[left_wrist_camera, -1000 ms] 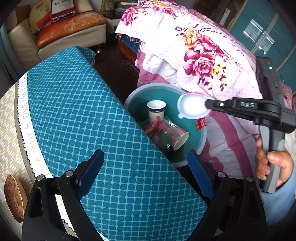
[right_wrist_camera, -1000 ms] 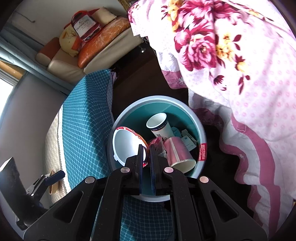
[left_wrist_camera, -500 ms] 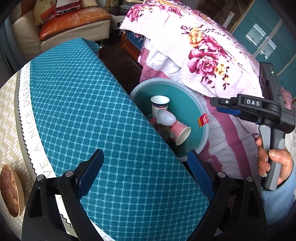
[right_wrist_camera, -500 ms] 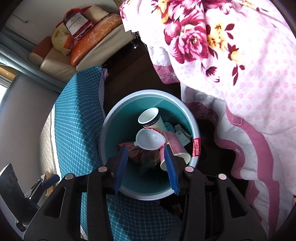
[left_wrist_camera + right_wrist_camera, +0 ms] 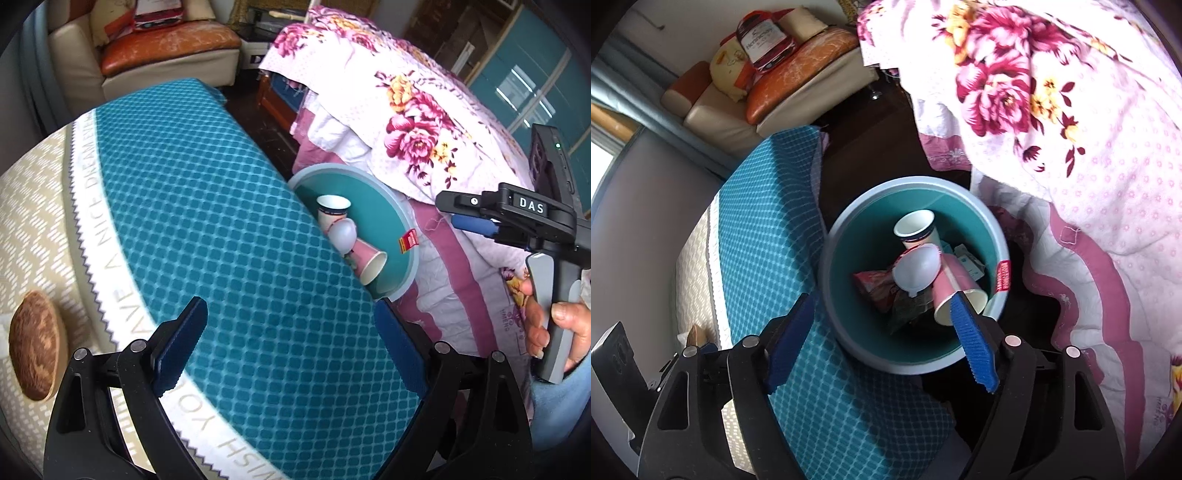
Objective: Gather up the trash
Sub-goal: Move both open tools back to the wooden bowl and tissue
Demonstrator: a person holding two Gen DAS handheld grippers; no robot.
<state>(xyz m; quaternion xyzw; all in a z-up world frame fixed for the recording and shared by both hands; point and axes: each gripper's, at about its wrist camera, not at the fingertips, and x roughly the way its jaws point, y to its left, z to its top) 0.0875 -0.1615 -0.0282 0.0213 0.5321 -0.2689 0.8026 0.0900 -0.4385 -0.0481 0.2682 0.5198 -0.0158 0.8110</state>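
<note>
A teal bin with a grey rim [image 5: 842, 236] [image 5: 412, 236] stands on the floor between the table and the bed. In it lie a white paper cup [image 5: 916, 227] [image 5: 332, 210], a pink cup [image 5: 955, 288] [image 5: 369, 258], a white plastic lid [image 5: 918, 269] [image 5: 343, 234] and crumpled wrappers [image 5: 879, 288]. My right gripper [image 5: 882, 339] is open and empty above the bin; it also shows in the left wrist view [image 5: 465, 214]. My left gripper [image 5: 291, 343] is open and empty over the teal tablecloth [image 5: 207, 206].
A floral quilt [image 5: 1071, 129] hangs off the bed right beside the bin. A brown round object [image 5: 33, 354] lies on the table's left part. A sofa with cushions [image 5: 783, 85] stands at the back. Dark floor lies between table and bed.
My right gripper opened and let go of the white lid, which dropped into the bin onto the cups. The right gripper then pulled back a little. The left gripper drifted slightly.
</note>
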